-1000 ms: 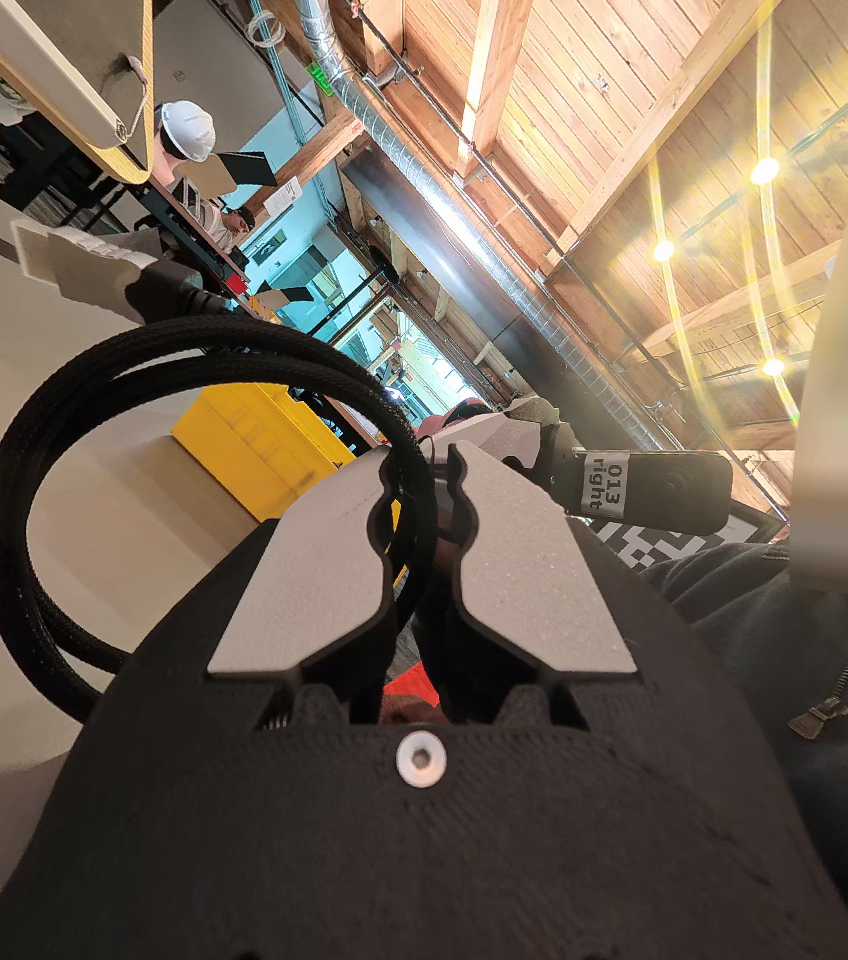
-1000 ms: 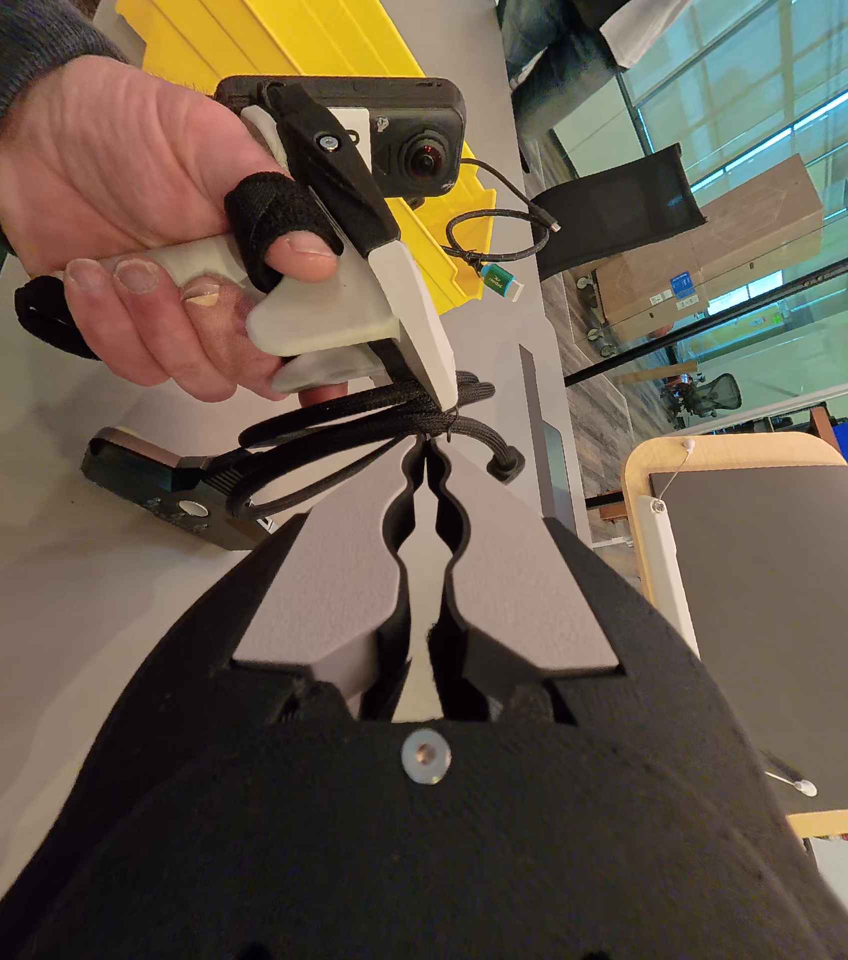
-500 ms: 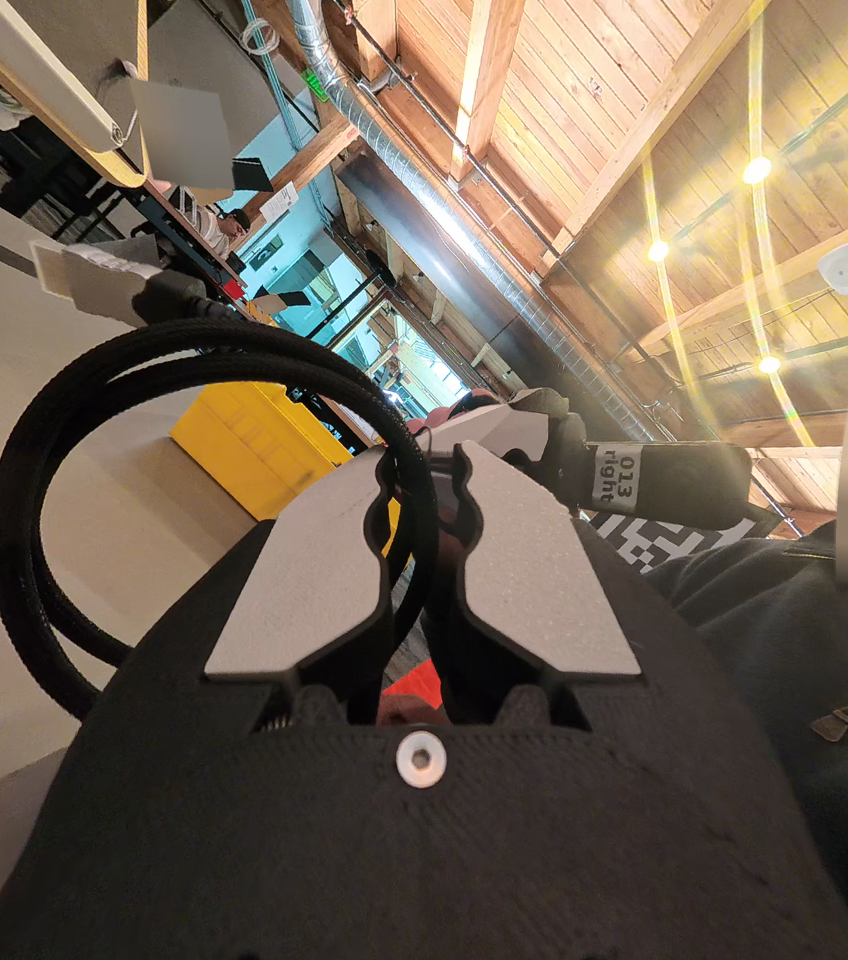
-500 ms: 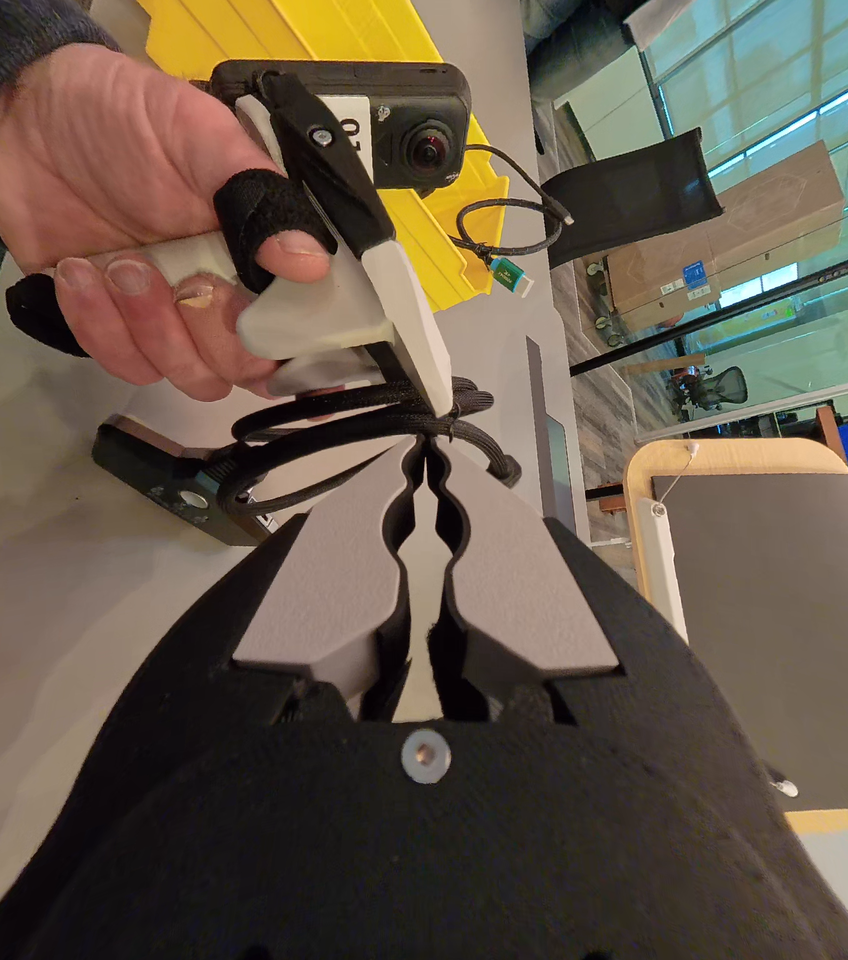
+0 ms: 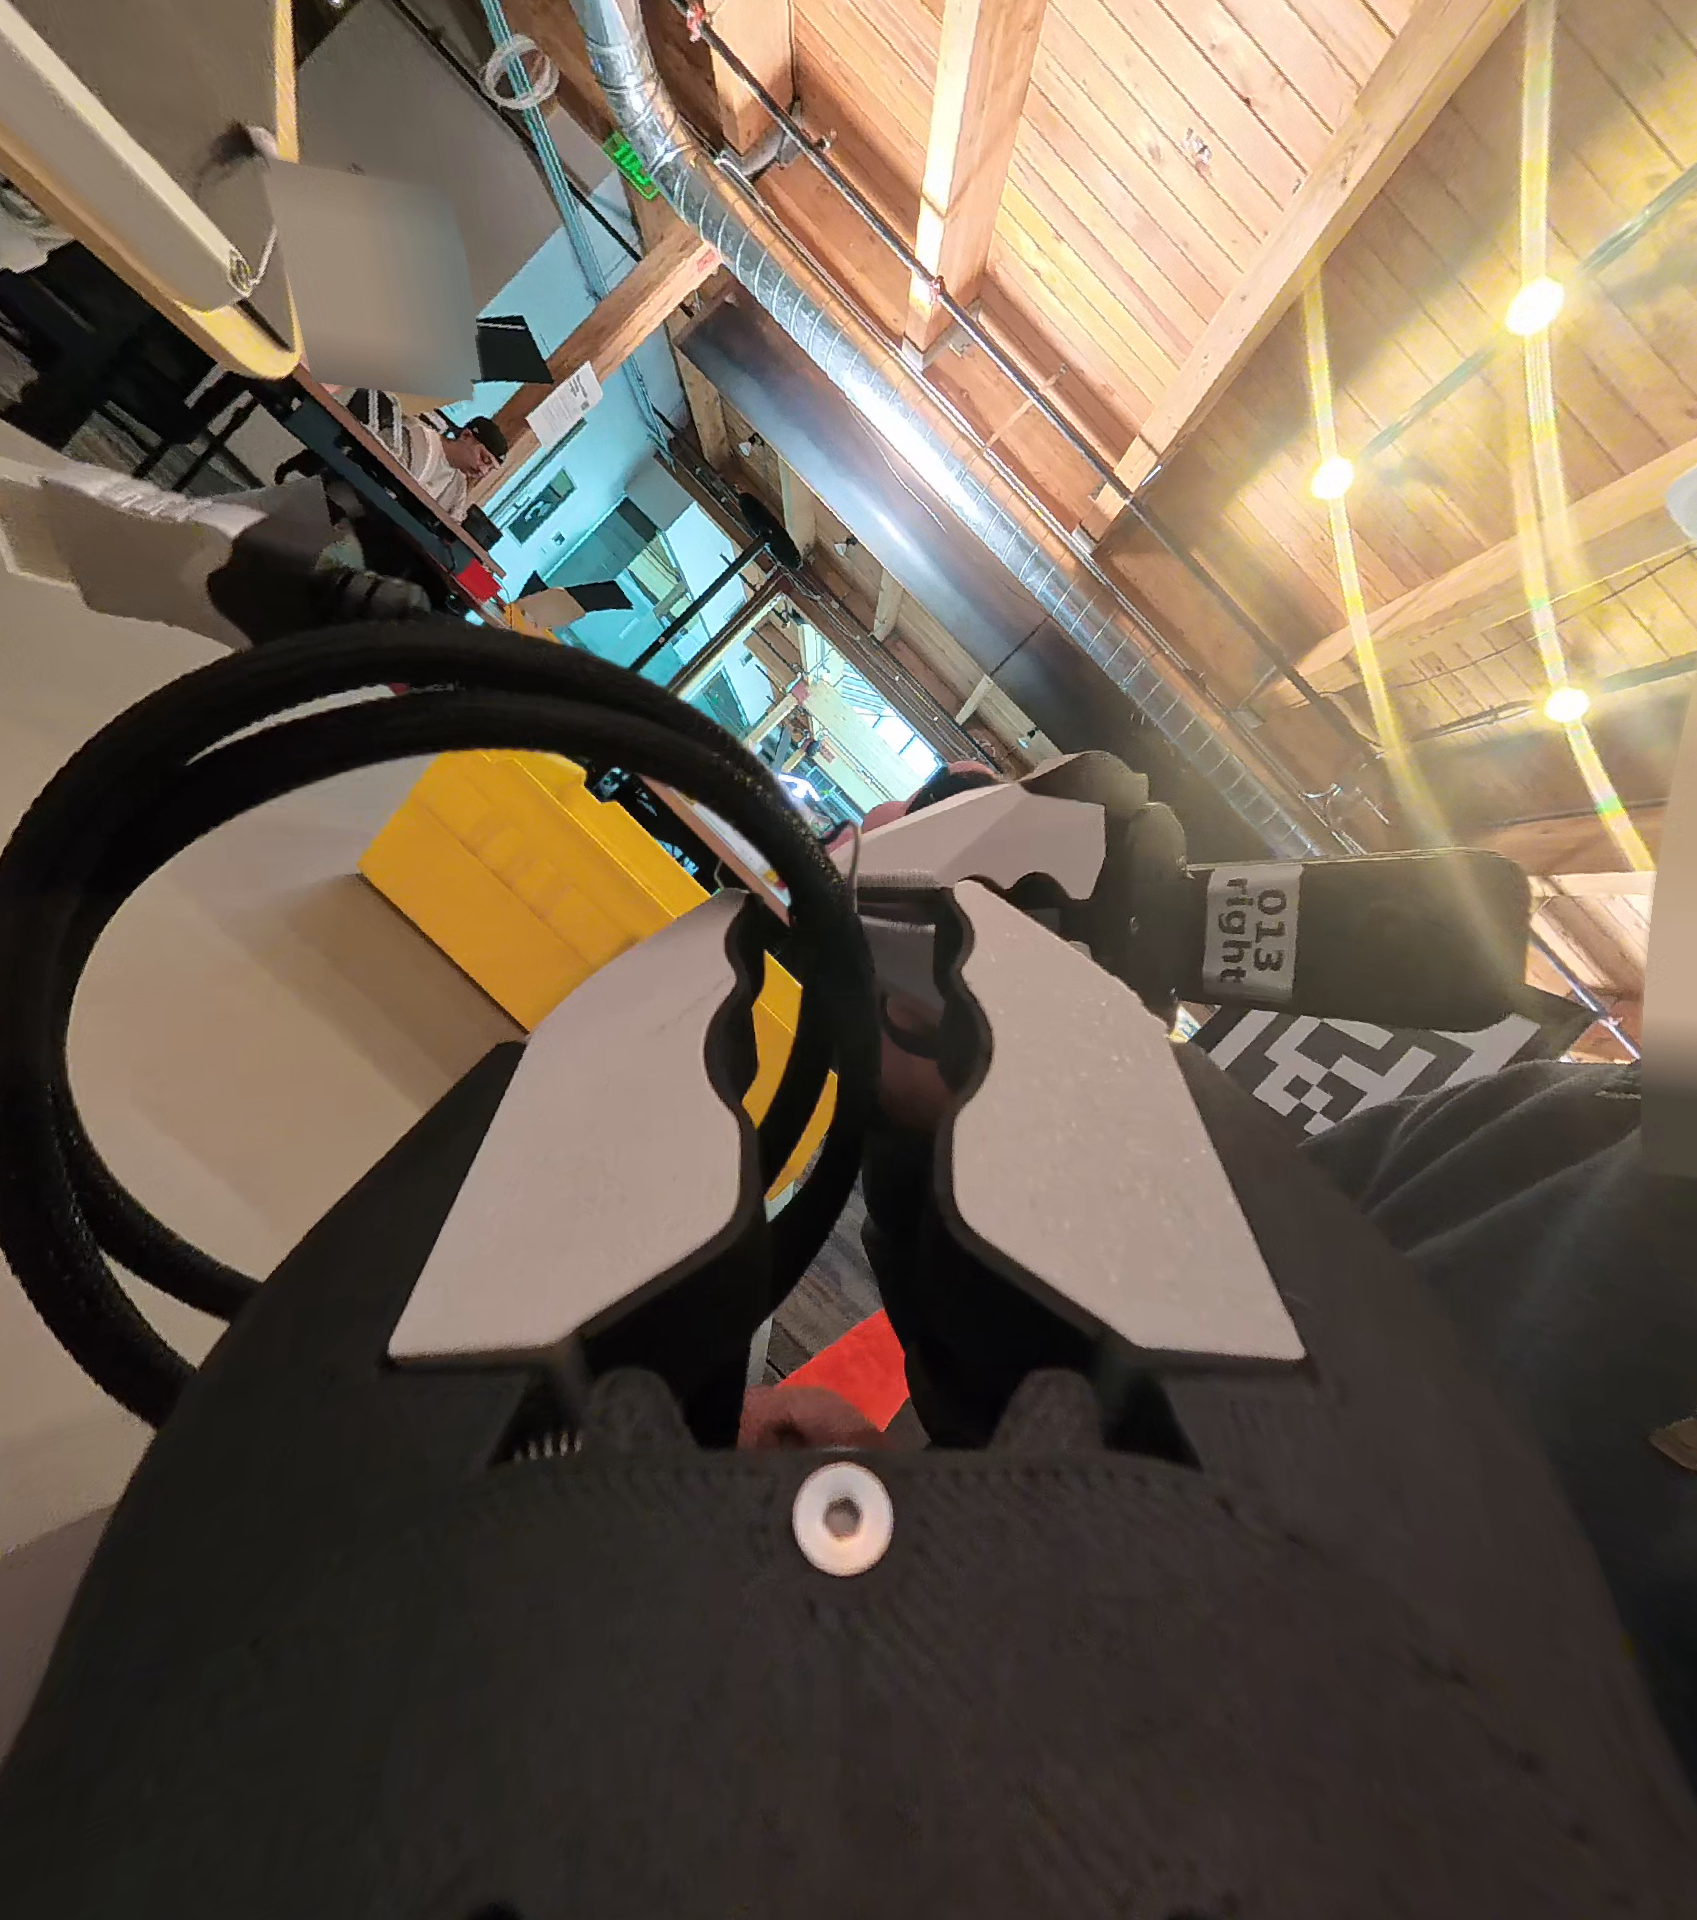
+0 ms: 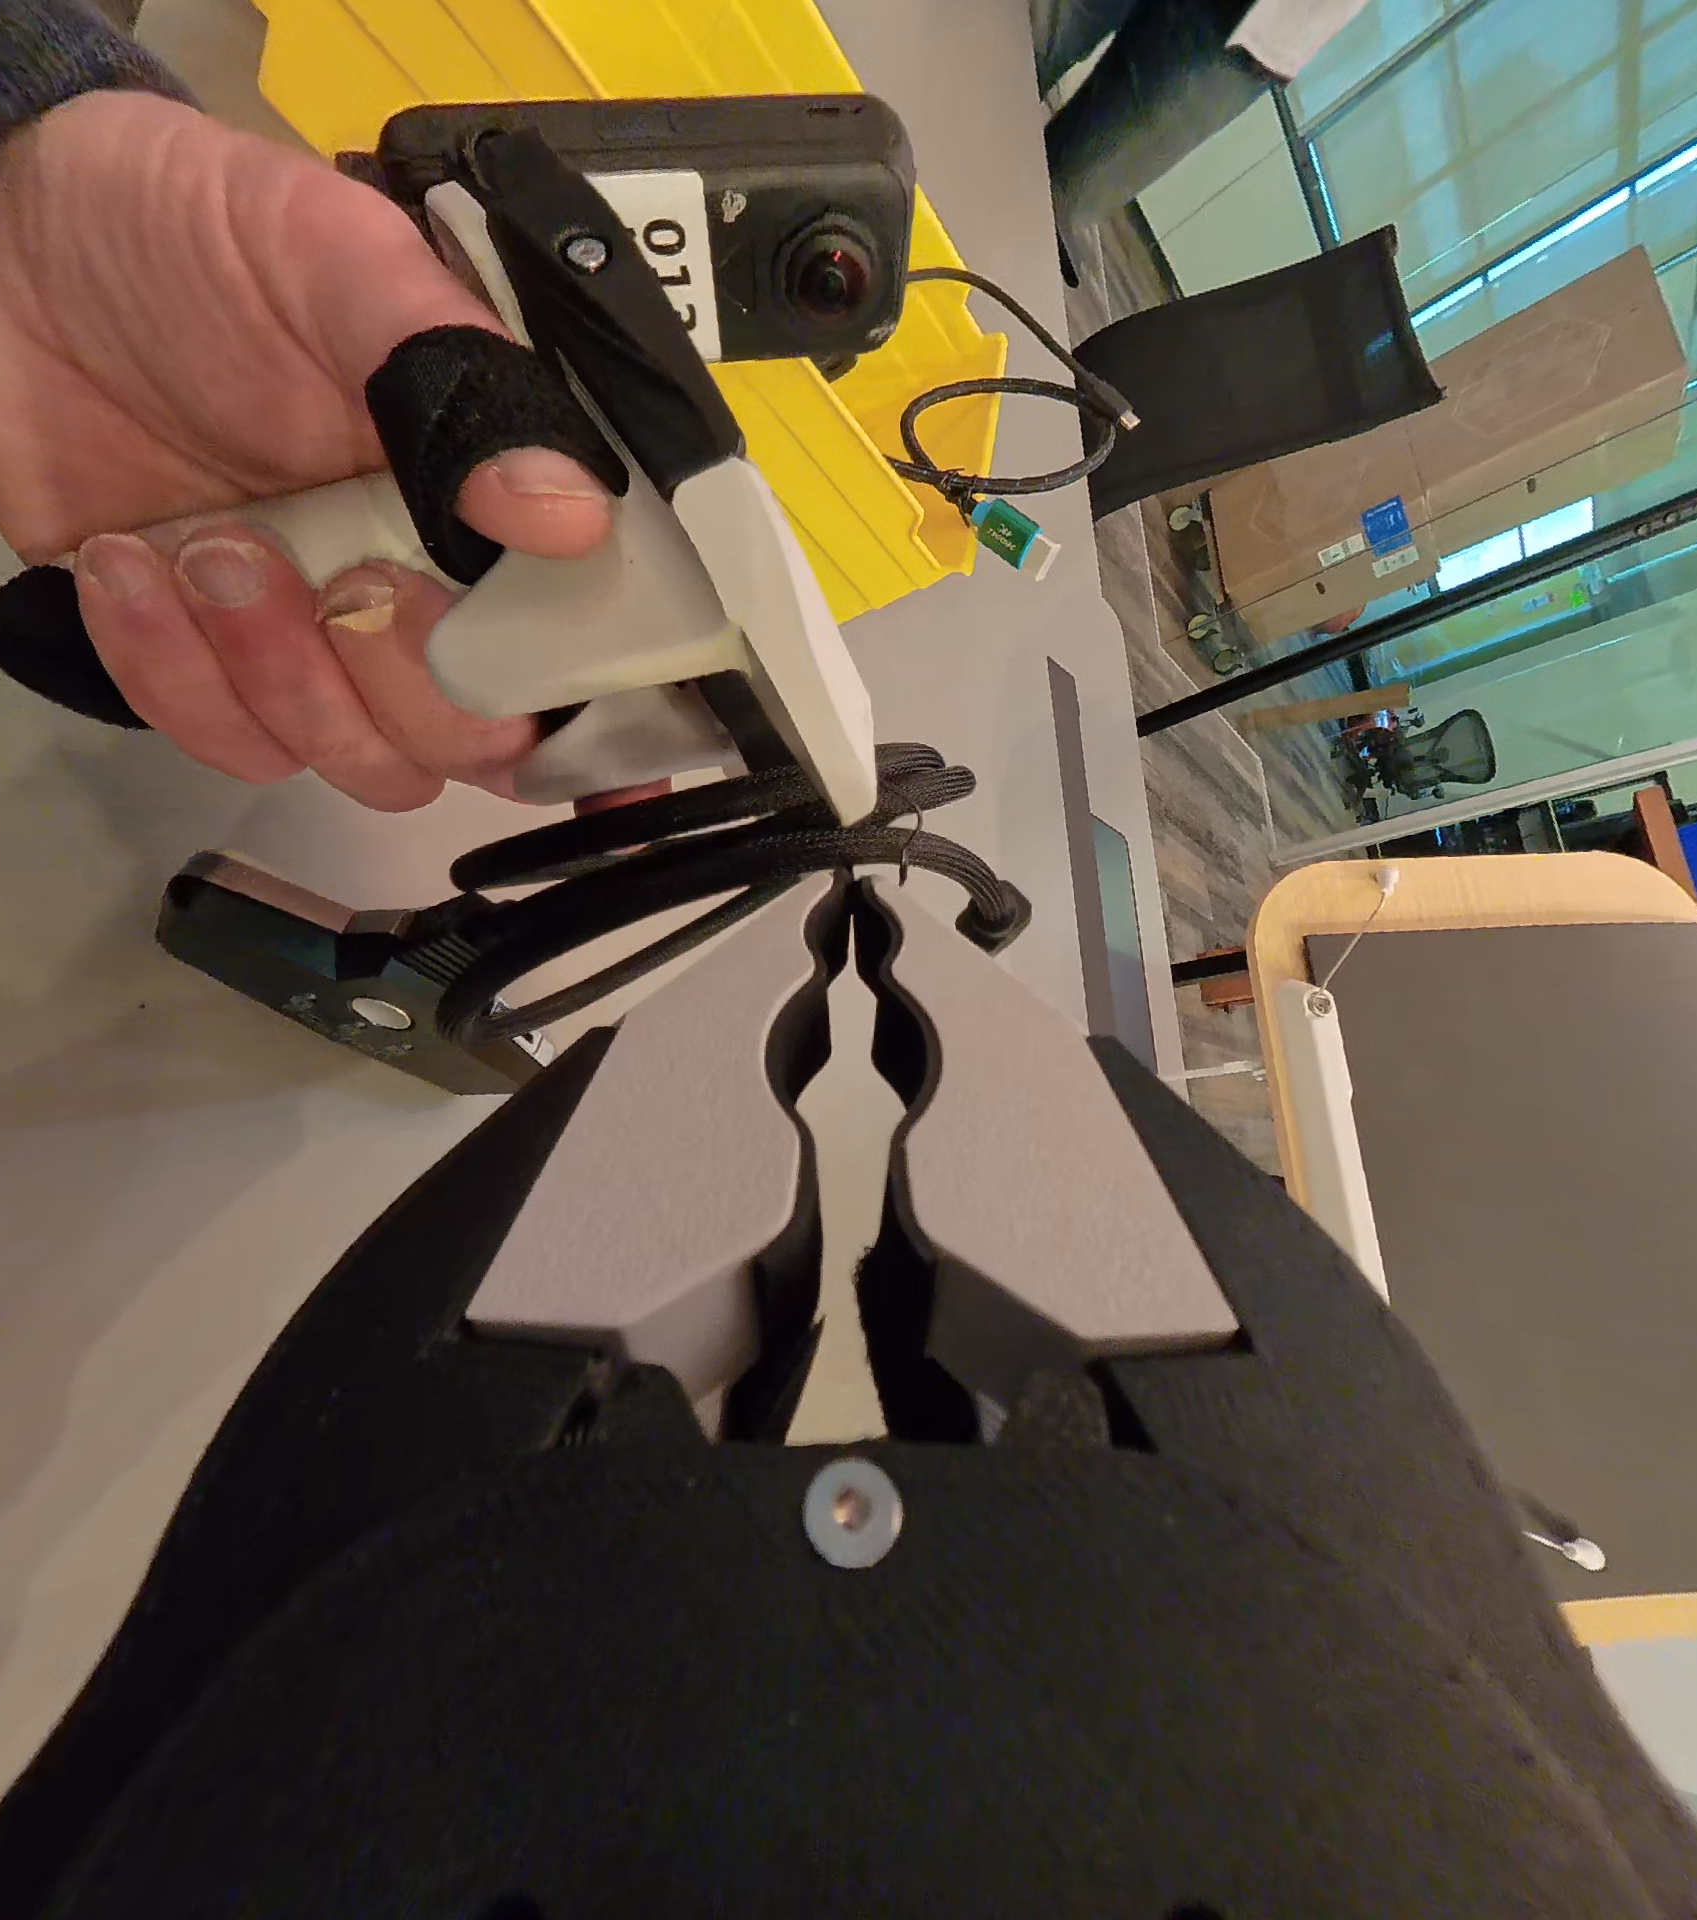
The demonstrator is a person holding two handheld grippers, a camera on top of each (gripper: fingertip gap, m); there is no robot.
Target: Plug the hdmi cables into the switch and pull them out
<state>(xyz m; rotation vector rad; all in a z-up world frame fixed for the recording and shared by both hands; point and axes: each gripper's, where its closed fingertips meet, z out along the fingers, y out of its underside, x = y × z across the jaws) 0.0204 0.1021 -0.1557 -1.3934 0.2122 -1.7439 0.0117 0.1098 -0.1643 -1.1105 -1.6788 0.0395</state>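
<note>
A coiled black braided HDMI cable [image 5: 44,935] hangs in my left gripper [image 5: 849,914], which is shut on the coil's strands. Its silver plug [image 5: 117,551] sticks out at the upper left, blurred. In the right wrist view the coil [image 6: 615,862] sits under the left gripper [image 6: 802,790], which a hand holds. One end runs into the black switch [image 6: 304,966], which lies on the table. My right gripper [image 6: 849,888] is shut, its tips pinching the thin black tie [image 6: 911,831] on the bundle. The right gripper also shows in the left wrist view [image 5: 885,857].
A yellow bin [image 6: 719,62] stands at the far side of the grey table [image 6: 96,1247]. Beside the bin lies a short cable with a green plug [image 6: 1005,525]. A thin upright panel [image 6: 1083,831] stands behind the coil. A wood-edged grey partition [image 6: 1550,1143] is on the right. Both grippers' tips are close together, under 4 cm apart.
Both grippers keep their holds. The left gripper and the coil have shifted slightly in view; the plug has drifted a little. Nothing was let go or opened.
</note>
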